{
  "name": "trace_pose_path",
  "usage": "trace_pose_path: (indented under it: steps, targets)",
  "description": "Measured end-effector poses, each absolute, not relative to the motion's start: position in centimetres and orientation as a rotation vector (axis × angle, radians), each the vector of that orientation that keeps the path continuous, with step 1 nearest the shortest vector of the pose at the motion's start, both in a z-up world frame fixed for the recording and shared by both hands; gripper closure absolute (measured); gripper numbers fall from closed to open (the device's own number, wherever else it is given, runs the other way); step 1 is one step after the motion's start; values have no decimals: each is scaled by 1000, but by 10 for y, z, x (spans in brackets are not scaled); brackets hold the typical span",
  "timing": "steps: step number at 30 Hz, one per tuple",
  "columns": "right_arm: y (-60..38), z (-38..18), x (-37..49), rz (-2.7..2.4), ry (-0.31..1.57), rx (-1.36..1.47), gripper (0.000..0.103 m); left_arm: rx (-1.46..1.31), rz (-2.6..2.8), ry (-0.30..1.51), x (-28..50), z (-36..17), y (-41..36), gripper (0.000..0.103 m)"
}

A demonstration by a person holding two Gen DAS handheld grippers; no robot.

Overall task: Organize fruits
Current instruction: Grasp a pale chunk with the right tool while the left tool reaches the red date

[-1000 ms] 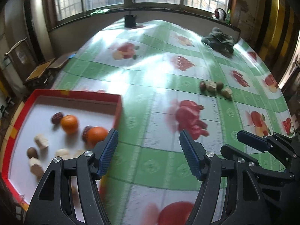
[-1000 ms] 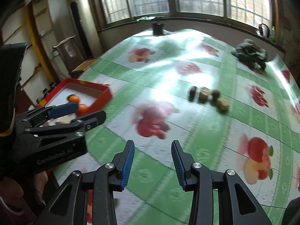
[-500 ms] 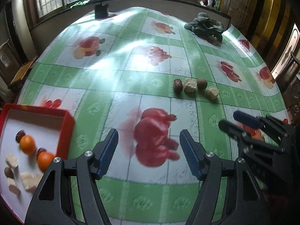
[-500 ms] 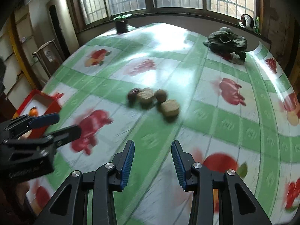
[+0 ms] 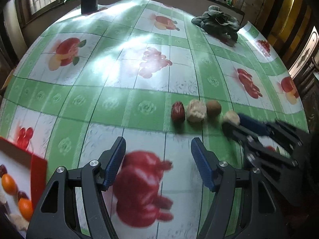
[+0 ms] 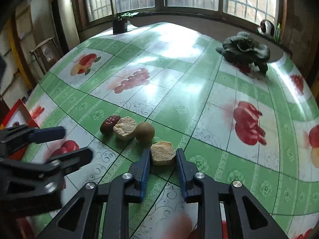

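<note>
Spread across both views, a table (image 5: 111,101) under a glossy green-and-white checked cloth printed with red fruit, windows behind its far edge; at the far right of the cloth, a dark green leafy heap (image 6: 246,49), well apart from everything else; at the far edge by the windows, a small dark pot (image 6: 119,25); poking in at the near left, a red tray with a white floor (image 5: 38,176), holding two orange fruits (image 5: 9,184) and a couple of dark red dates, the rest of its load blurred; near the tray, hanging above a printed red fruit with nothing between its blue pads, the left gripper (image 5: 158,160), spread wide; to its right, low over the cloth, the right gripper (image 6: 162,164), jaws closing, blue pads against both flanks of a pale cut fruit chunk (image 6: 162,153) resting on a green square; just beyond that chunk, lined up in a short row on the cloth, a brown round fruit (image 6: 145,132), a second pale chunk (image 6: 124,128) touching it, and a wrinkled red date (image 6: 109,123) at the left end; whether the held chunk touches the brown fruit, impossible to tell.
</note>
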State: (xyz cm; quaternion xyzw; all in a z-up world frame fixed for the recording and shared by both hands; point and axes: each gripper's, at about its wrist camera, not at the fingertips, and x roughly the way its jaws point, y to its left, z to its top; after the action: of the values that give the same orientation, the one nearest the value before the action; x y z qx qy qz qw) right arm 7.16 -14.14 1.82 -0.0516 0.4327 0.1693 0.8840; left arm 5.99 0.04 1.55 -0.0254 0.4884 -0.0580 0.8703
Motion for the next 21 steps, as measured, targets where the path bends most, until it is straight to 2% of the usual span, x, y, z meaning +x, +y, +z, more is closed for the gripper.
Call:
trace_pose_path:
  steps: [17, 18, 20, 21]
  targets:
    - [-165, 19, 70, 356, 922, -45, 78, 46, -100, 998, 93, 8, -17, 35]
    - [-166, 19, 70, 357, 922, -43, 78, 43, -99, 995, 94, 8, -17, 37]
    - [-165, 19, 70, 357, 922, -43, 78, 38, -103, 980, 93, 10, -16, 60]
    - [-165, 19, 70, 358, 921, -46, 78, 36, -107, 979, 93, 10, -17, 66]
